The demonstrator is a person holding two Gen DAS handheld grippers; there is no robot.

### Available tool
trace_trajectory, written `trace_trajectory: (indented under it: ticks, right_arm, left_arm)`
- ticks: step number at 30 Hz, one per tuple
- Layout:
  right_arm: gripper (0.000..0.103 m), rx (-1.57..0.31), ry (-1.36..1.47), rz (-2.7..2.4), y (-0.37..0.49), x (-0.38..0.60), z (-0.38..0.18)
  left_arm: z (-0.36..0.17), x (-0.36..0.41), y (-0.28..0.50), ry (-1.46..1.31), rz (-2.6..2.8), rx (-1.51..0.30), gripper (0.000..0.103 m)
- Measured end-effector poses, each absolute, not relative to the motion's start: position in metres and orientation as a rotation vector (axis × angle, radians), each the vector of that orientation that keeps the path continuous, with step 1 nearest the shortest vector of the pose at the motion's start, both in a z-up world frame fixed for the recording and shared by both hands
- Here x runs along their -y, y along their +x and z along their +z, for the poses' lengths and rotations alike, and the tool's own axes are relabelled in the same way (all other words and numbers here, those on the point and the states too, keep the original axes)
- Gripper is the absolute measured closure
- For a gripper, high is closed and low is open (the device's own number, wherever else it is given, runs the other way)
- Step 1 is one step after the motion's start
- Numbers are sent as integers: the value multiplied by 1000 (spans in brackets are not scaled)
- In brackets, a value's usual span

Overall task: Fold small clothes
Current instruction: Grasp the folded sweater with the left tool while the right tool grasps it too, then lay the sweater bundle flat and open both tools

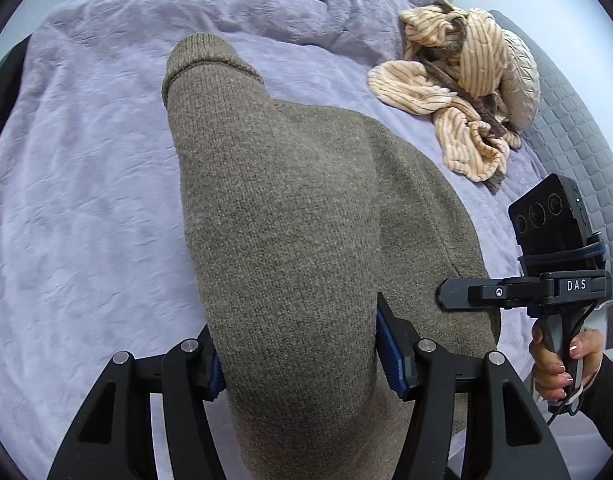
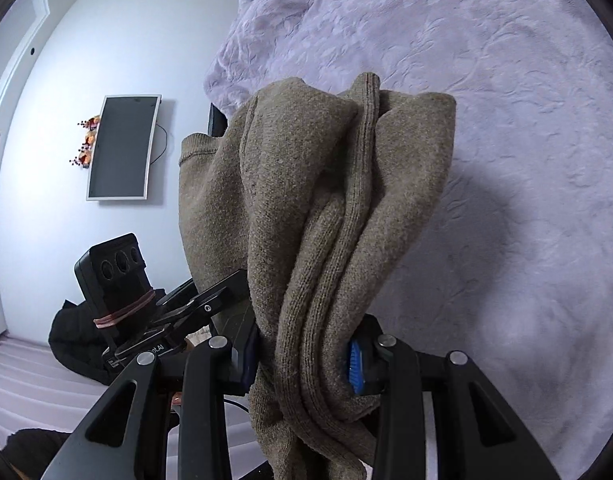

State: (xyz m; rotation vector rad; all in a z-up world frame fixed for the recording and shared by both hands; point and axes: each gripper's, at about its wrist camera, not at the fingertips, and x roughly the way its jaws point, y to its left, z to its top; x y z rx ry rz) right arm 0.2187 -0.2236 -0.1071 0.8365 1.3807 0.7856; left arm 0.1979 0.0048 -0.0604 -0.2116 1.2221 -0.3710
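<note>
Both tools, left tool (image 1: 298, 356) and right tool (image 2: 302, 356), pinch a brown knitted sweater (image 1: 290, 208) above the lilac plush bedspread (image 1: 86, 200); a peach striped garment (image 1: 446, 92) lies at two o'clock.

The brown sweater (image 1: 290, 216) is a matt, coarse knit. The lilac blanket (image 1: 86, 184) looks plush, softly embossed. The striped garment (image 1: 458, 92) is ribbed cloth. The screen (image 2: 120, 148) on the wall is glossy.

A home bedroom. A bed spread with a lilac plush blanket (image 1: 86, 200) over a grey quilted mattress cover (image 1: 578, 152), a pillow (image 1: 520, 76) at its far right corner, a wall-mounted television (image 2: 122, 148) on a white wall, and a decorative berry sprig (image 2: 86, 144) beside the screen.
</note>
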Motion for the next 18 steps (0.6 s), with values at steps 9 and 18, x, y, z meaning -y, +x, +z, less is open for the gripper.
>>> trace_trajectory:
  ticks: [9,18]
  right_arm:
    - [65,-1442,785,765,205,155,-165]
    - [52,-1476,678,625,197,153,-189]
  left_arm:
    - [-135,-65,194,-209,-285,-1301,42]
    - [-151,-70,185,-169,-217,-1299,17]
